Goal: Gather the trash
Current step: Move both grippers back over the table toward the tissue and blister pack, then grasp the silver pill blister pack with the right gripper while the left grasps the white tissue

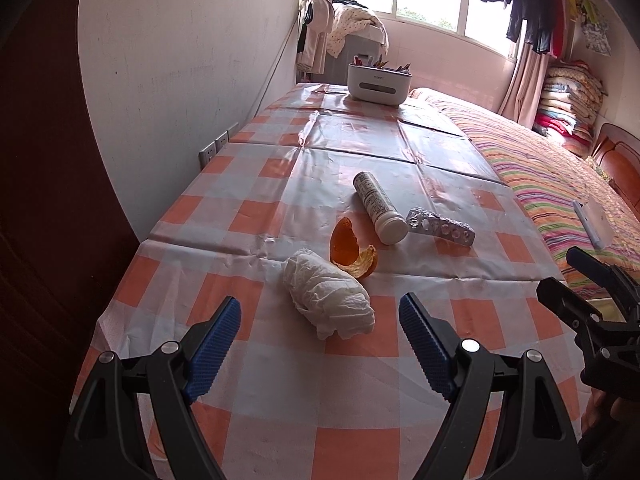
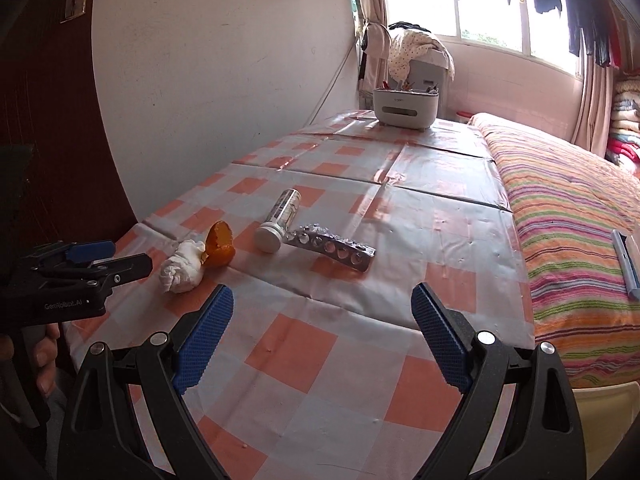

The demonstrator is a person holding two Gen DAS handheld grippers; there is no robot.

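Above the checked bench (image 1: 224,208), both claws hover released: left claw (image 1: 320,336) faces crumpled tissue (image 1: 328,300) at twelve o'clock; right claw (image 2: 322,328) aims at the blister pack (image 2: 332,246).

home bedroom. bed with striped multicolour blanket (image 2: 568,216) just beside a table under orange-and-white checked plastic cloth (image 2: 360,320), dark clothes hanging on a line by the window (image 1: 532,8), folded quilts stacked in corner (image 1: 568,96).

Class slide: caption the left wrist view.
Open left gripper faces crumpled tissue, orange peel, bottle and blister pack.
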